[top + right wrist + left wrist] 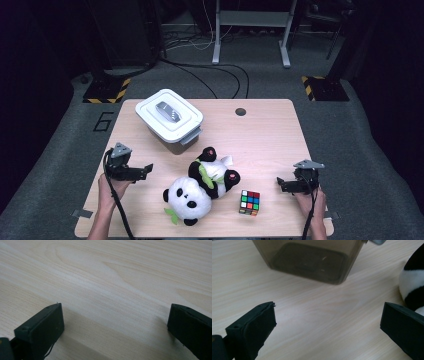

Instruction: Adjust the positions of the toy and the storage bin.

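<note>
so the left gripper [148,168] is up off the table [265,135] at its left side, jaws spread wide with nothing between them. in the left gripper view they frame bare wood, with the smoky box [309,261] straight ahead and a bit of panda [412,282] at the right edge. the box [169,120] sits toward the back left of the table, white lid [167,114] on, latch facing the pandas. two pandas lie mid-table: the small one [216,175] on its back, touching the bigger one [187,199] in front of it. the cube [249,202] is just right of them. the right gripper [280,184] is low at the right side, jaws released too, only wood between them.
</note>
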